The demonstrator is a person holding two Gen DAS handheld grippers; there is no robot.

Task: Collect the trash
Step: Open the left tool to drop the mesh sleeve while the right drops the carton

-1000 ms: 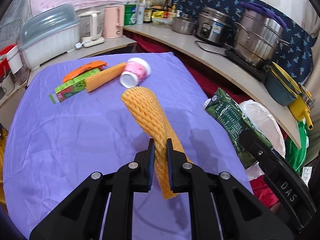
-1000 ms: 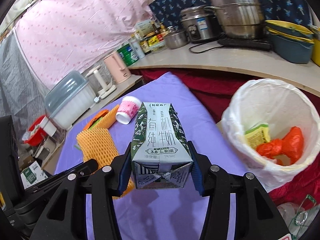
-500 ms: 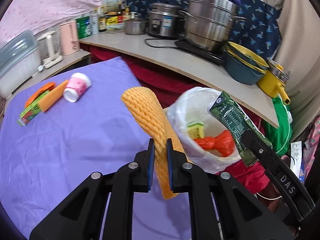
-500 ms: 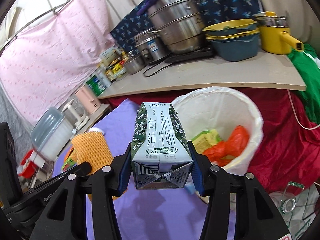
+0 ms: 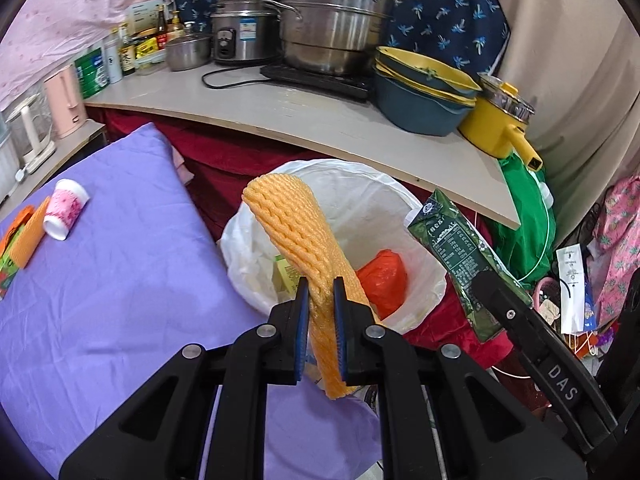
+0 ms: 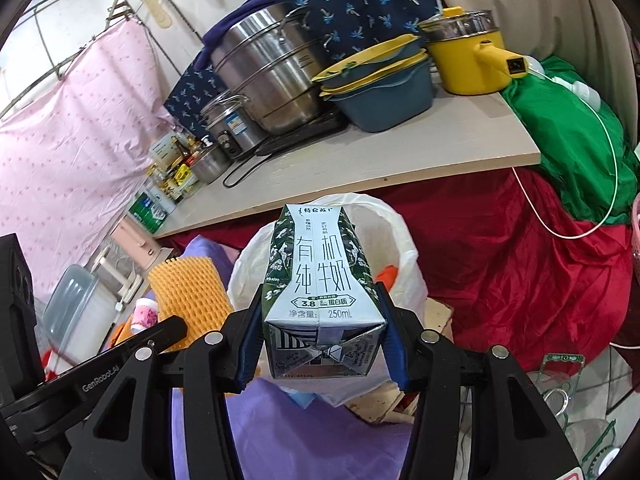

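Observation:
My left gripper (image 5: pixel 321 312) is shut on an orange foam net sleeve (image 5: pixel 298 236) and holds it upright over the near rim of the white-bagged trash bin (image 5: pixel 396 216). My right gripper (image 6: pixel 320 344) is shut on a green and white milk carton (image 6: pixel 320 276), held in front of the bin (image 6: pixel 406 248). The carton also shows in the left wrist view (image 5: pixel 460 256), to the right of the bin. The bin holds an orange bag (image 5: pixel 384 276) and a yellow-green pack (image 5: pixel 285 276). The sleeve shows in the right wrist view (image 6: pixel 188 292).
On the purple cloth (image 5: pixel 104 280) lie a pink paper cup (image 5: pixel 64 208), another orange sleeve (image 5: pixel 30 236) and a green box (image 5: pixel 6 276). A counter (image 5: pixel 320 124) with steel pots (image 5: pixel 336 16), bowls and a yellow pot (image 5: pixel 500 128) stands behind the bin. Red cloth (image 6: pixel 520 264) hangs beside it.
Both grippers have swung right from the table toward the bin with their loads. The bin now lies straight ahead and closer. Neither grip has changed.

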